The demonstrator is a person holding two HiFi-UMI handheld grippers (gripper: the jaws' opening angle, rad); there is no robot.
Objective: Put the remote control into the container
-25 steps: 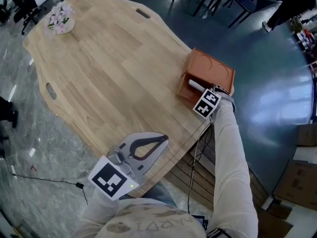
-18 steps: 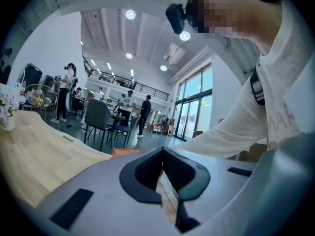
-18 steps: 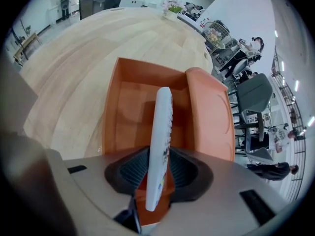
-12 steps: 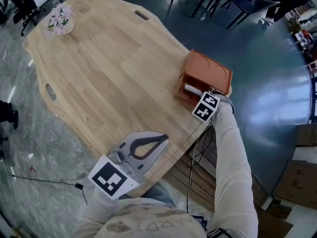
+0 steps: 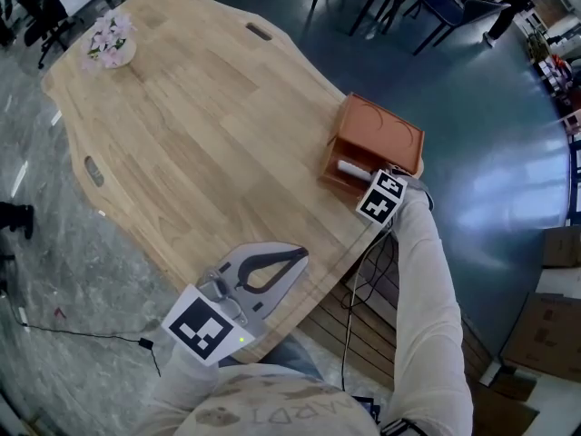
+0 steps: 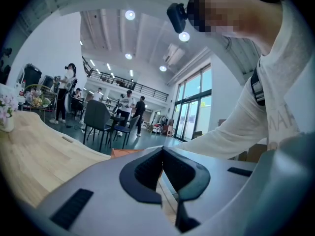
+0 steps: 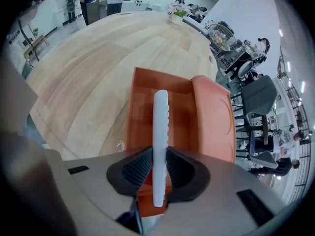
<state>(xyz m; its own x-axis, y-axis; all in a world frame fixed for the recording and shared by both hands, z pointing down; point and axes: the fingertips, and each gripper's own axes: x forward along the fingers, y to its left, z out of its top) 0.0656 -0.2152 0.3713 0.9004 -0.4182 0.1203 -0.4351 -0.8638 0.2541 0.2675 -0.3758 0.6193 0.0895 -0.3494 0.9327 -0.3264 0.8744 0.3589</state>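
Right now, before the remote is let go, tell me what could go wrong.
1. The right claw pinches the remote control edge-on near one end, and its jaws have just been closing on it. Most of the remote's length sticks out, so it could pivot or slip.
2. The container sits close to the edge of the table, so a bump from the claw might shove it off.

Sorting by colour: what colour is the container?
The container is orange, clearest in the right gripper view.
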